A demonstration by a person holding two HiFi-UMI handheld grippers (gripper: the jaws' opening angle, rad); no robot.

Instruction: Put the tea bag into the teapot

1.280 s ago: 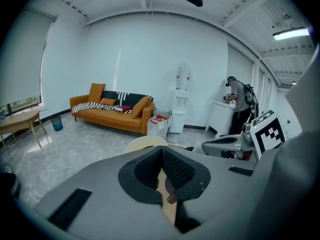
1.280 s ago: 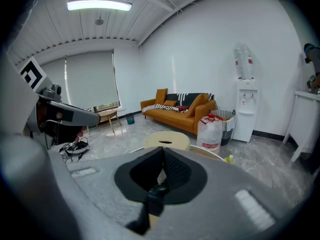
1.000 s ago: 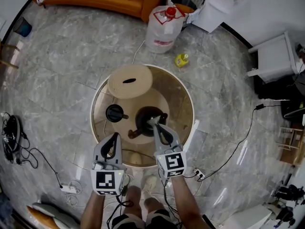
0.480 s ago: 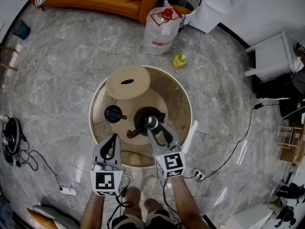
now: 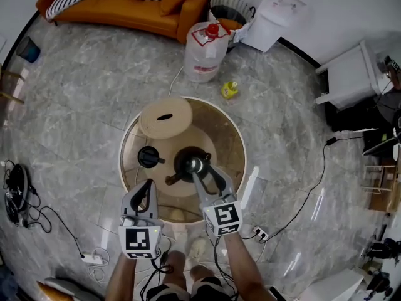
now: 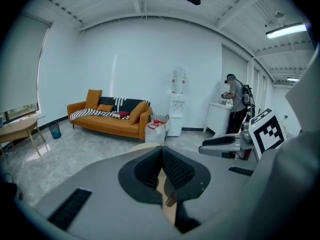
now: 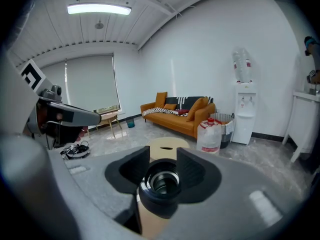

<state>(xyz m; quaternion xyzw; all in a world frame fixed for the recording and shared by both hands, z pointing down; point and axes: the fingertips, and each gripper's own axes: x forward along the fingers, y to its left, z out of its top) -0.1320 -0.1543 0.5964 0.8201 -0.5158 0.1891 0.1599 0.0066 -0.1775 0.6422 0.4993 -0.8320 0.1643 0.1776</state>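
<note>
The black teapot (image 5: pixel 182 160) stands without its lid in the middle of the round glass table (image 5: pixel 232 144). My right gripper (image 5: pixel 202 170) hangs right over it, open. In the right gripper view the pot's round mouth (image 7: pixel 161 180) lies straight below the spread right gripper (image 7: pixel 161 160), with nothing held. No tea bag shows clearly in any view; whether one lies inside the pot I cannot tell. The pot's black lid (image 5: pixel 148 157) rests on the table to the left. My left gripper (image 5: pixel 146 192) is shut and empty at the table's near edge, and the left gripper (image 6: pixel 161 156) shows its jaws closed together.
A round wooden board (image 5: pixel 165 116) lies on the table's far left part. Beyond the table stand a large water bottle (image 5: pixel 203 50), a small yellow thing (image 5: pixel 229 90) on the floor and an orange sofa (image 5: pixel 125 5). Cables and a power strip (image 5: pixel 260 233) lie on the floor nearby.
My right gripper's jaws, shut above the teapot a second ago, have opened over its mouth. The left gripper has stayed where it was.
</note>
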